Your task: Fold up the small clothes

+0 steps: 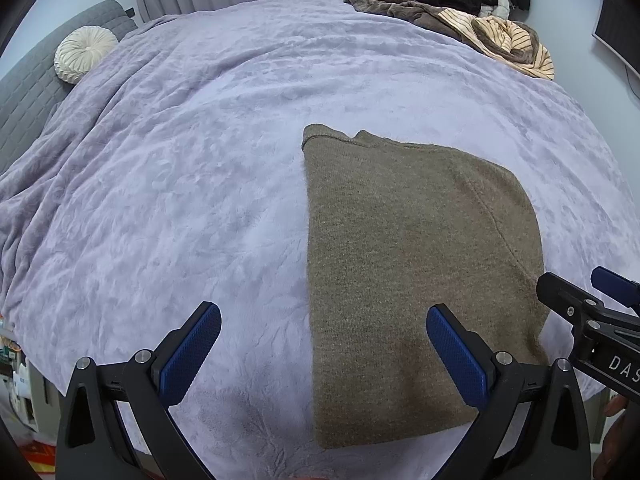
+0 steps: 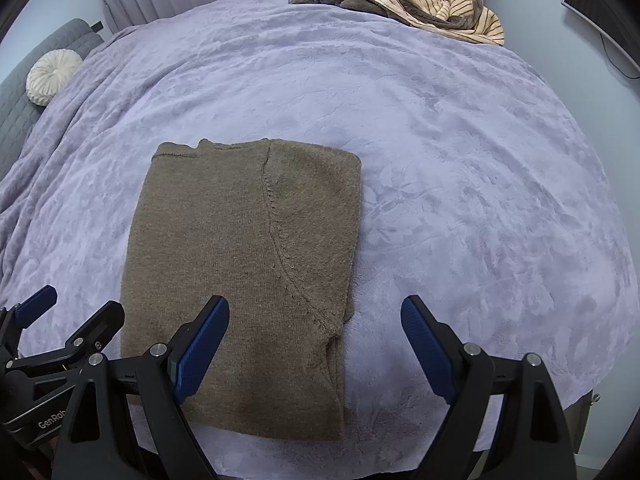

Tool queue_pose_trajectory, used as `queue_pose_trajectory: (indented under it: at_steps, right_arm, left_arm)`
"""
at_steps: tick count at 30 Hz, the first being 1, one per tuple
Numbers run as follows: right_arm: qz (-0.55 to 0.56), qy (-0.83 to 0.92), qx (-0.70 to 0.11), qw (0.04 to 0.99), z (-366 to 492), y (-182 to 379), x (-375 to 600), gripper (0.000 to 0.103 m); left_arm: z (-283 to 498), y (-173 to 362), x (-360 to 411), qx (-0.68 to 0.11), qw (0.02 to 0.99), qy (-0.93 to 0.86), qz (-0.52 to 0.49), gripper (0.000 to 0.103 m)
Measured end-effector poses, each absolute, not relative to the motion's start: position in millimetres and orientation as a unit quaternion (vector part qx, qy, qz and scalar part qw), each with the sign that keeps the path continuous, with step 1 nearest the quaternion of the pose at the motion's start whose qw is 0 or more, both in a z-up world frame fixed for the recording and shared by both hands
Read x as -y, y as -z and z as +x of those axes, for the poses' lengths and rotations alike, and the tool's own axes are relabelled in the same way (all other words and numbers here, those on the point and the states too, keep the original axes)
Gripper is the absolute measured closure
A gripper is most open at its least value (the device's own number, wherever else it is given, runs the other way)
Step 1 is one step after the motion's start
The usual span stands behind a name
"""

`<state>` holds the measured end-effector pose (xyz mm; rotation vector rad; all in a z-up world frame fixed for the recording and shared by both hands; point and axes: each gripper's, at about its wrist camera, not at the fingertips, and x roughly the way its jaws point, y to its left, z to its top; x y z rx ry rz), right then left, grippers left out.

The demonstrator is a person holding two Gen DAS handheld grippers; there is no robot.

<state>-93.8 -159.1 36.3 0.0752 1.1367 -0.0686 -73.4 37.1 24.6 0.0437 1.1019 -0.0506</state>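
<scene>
An olive-brown knitted sweater (image 1: pixel 404 264) lies folded into a tall rectangle on the lilac blanket, also seen in the right wrist view as the sweater (image 2: pixel 240 264). My left gripper (image 1: pixel 324 328) hovers open over the sweater's near left edge, nothing between its blue pads. My right gripper (image 2: pixel 316 320) is open above the sweater's near right corner, also holding nothing. The right gripper (image 1: pixel 588 316) shows at the right edge of the left wrist view, and the left gripper (image 2: pixel 68 316) shows at the lower left of the right wrist view.
The lilac fleece blanket (image 1: pixel 192 184) covers the whole bed. A heap of striped and brown clothes (image 1: pixel 480 24) lies at the far right corner. A round cream cushion (image 1: pixel 84 54) rests by the grey headboard at far left. The bed's near edge runs just below the sweater.
</scene>
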Motion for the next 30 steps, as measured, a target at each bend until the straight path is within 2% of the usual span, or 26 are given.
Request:
queue_pose_trajectory:
  at_steps: [30]
  right_arm:
    - [0.026,0.032,-0.540,0.841,-95.7,-34.5,149.4,0.013]
  left_arm:
    - [-72.6,-23.9,-38.0,-0.520,0.854,0.019,0.011,0.000]
